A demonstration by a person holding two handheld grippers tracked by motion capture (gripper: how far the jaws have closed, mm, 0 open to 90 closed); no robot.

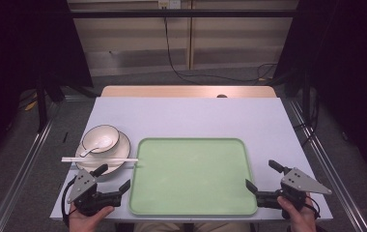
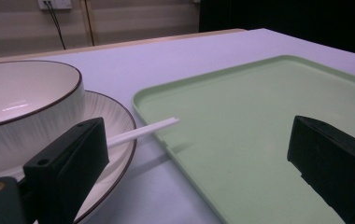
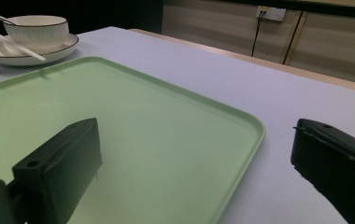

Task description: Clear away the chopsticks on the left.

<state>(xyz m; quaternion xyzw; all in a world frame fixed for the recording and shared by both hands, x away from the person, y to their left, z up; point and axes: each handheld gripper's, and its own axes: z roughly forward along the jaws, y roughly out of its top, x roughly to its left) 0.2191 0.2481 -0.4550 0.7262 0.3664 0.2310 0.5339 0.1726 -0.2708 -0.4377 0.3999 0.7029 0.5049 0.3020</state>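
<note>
White chopsticks (image 1: 99,159) left of centre in high view, lying flat across plate (image 1: 121,145) rim, long axis left-right, tip touching green tray (image 1: 191,203) left edge. Bowl (image 1: 100,137) with spoon (image 1: 94,145) on plate. Left gripper (image 1: 111,178) lower left, jaws spread, empty. Right gripper (image 1: 263,176) lower right, jaws spread, empty.

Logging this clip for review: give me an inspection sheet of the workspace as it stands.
Surface: pale table, bare at the back.
Job's things: bowl with spoon on plate; chopsticks across plate, tips over the edge of the empty green tray.
Clutter: nothing seen.
Grippers: left gripper and right gripper both open, holding nothing.
Cables: black cable on the floor behind.
Surroundings: dark curtains, wood panel wall.
</note>
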